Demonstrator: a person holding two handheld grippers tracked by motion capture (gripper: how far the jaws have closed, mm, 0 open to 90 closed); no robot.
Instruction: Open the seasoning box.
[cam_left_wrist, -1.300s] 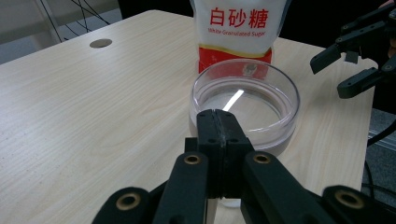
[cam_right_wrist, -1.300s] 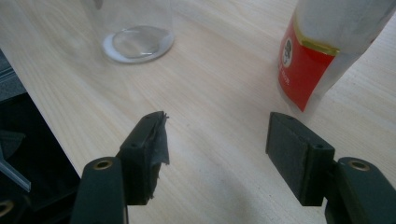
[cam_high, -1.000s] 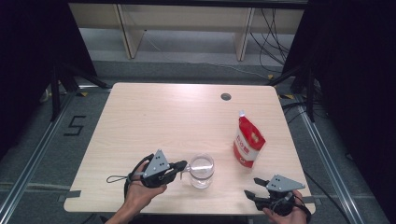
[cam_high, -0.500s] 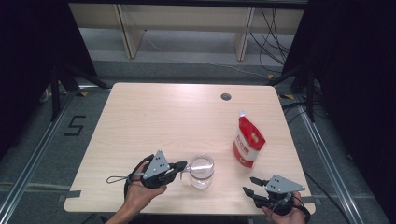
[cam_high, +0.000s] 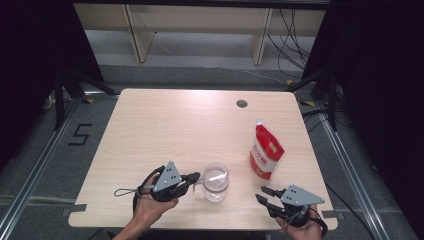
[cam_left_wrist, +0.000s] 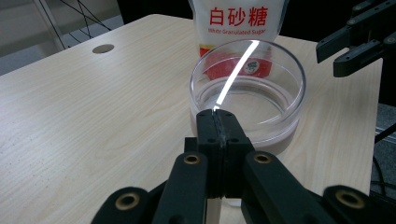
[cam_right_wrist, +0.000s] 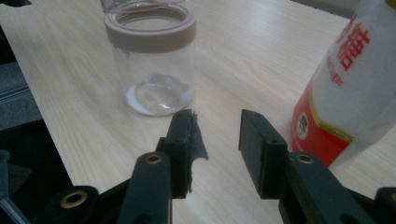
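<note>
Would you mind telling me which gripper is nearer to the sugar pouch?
Right. The right gripper sits just below the sugar pouch, jaws open; the left gripper is beyond the glass jar, at its far side.

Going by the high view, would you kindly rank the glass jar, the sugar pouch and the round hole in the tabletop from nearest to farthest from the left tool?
1. The glass jar, right at the left tool tips, toward the table's middle.
2. The sugar pouch, further right and slightly back.
3. The round hole, near the far edge.
</note>
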